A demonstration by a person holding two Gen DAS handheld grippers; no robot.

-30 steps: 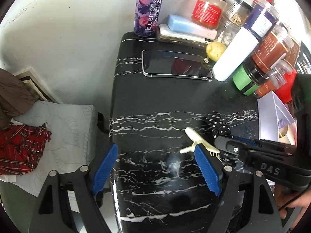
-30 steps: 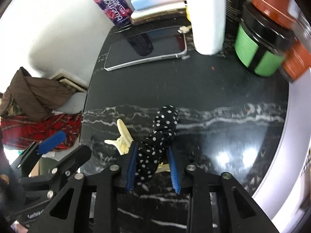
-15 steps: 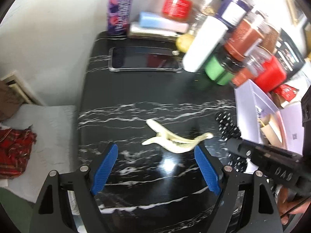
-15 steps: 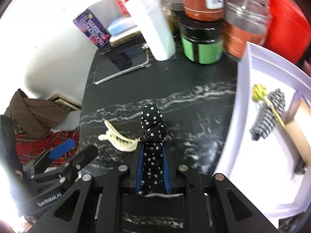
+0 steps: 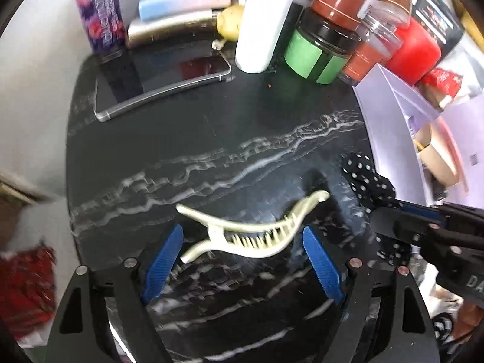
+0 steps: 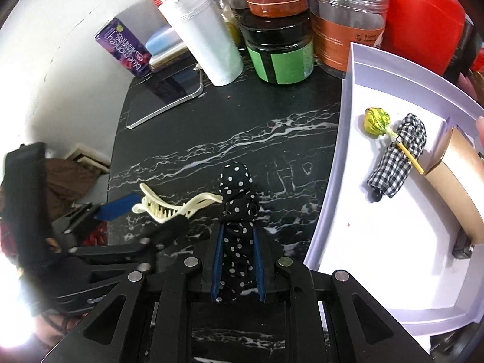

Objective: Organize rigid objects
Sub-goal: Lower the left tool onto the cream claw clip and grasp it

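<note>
Since a second ago, the black polka-dot fabric hair tie (image 6: 237, 208) has travelled toward the white rectangular tray (image 6: 341, 151), clenched between the right gripper's (image 6: 237, 267) blue pads, just above the black marble tabletop (image 6: 242, 121). Beside it, the cream plastic hair claw clip (image 5: 251, 233) now lies between the left gripper's (image 5: 242, 260) released, spread fingers. Behind them stand a white cylindrical bottle (image 6: 202, 36) and a green-labelled black jar (image 6: 279, 57).

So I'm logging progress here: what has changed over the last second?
The right tool, shut on the polka-dot scrunchie throughout, has carried it toward the white tray. The open left tool has moved in around the cream hair clip, not yet gripping. The clip, phone and jars stayed put.
</note>
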